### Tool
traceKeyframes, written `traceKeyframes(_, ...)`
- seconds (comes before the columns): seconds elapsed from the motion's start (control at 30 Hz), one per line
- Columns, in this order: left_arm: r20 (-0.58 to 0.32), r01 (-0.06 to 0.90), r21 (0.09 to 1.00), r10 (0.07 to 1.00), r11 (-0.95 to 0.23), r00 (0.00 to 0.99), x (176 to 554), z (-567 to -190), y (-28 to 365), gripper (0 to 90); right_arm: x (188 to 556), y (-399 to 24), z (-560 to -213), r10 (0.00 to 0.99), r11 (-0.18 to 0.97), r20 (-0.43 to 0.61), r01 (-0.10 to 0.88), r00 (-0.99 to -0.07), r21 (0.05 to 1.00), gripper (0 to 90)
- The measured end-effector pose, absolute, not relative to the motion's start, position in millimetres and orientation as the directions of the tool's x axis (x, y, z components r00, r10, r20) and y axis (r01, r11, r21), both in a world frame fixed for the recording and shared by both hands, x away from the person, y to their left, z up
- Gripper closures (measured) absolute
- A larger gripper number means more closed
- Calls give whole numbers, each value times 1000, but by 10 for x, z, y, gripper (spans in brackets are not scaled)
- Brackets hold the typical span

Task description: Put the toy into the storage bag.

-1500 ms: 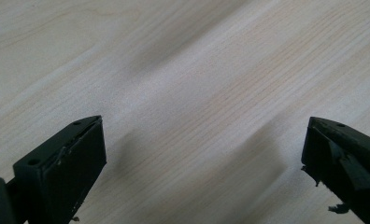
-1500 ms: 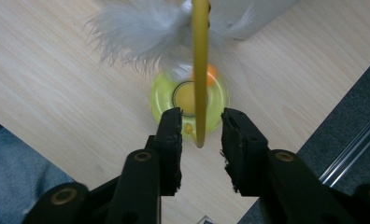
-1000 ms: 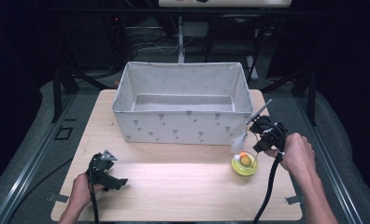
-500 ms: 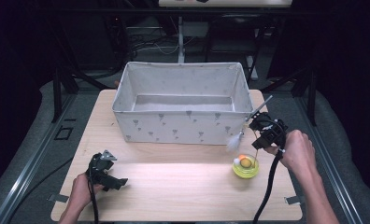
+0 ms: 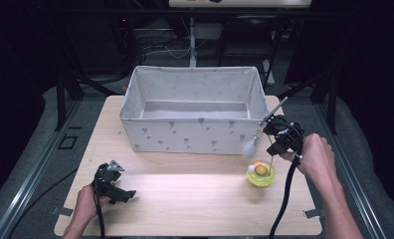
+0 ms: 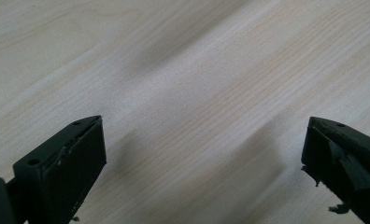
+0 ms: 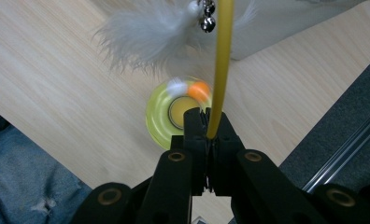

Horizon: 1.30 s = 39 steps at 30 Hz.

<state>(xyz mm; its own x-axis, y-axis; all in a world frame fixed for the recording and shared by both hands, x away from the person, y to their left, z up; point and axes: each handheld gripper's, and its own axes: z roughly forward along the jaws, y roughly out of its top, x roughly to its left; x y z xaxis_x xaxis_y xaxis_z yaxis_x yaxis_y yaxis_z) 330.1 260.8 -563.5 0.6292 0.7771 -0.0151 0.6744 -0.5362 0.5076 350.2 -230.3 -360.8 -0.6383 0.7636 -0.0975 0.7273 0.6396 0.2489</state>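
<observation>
Our right gripper (image 5: 277,133) hovers off the near right corner of the fabric bin (image 5: 192,137), its jaws clamped on the yellow stick (image 7: 220,65) of a cat wand whose white feather (image 5: 248,148) dangles just in front of the bin wall. Below it, near the table's (image 5: 185,199) right edge, sits the yellow-green toy dish (image 5: 261,174) with an orange and a white ball in it. Our left gripper (image 5: 116,187) rests low at the near left corner, jaws wide apart over bare wood. The whole near middle lies open. Compared with a second ago, the feather has lifted off the dish and now hangs above it.
</observation>
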Motion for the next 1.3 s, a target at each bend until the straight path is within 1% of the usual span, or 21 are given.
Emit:
traceKeyframes(0.03, -15, 674, 508, 777, -537, 629, 3301, -5635, 2608, 0, 3502, -2292, -3601, 763, 640, -101, 723, -639, 262, 880)
traceKeyframes(0.73, -16, 674, 509, 777, -535, 629, 3302, -5635, 2608, 0, 3543, -2153, -3428, 735, 669, -105, 691, -670, 273, 880)
traceKeyframes(0.77, -16, 674, 509, 777, -535, 629, 3301, -5634, 2608, 0, 3544, -2139, -3416, 734, 667, -99, 688, -672, 286, 880)
traceKeyframes(0.8, -16, 674, 510, 777, -535, 629, 3301, -5634, 2608, 0, 3547, -2136, -3399, 731, 673, -102, 687, -675, 275, 880)
traceKeyframes(1.3, -19, 675, 514, 780, -529, 626, 3303, -5635, 2608, 0, 3582, -2042, -3285, 712, 688, -91, 666, -696, 287, 881)
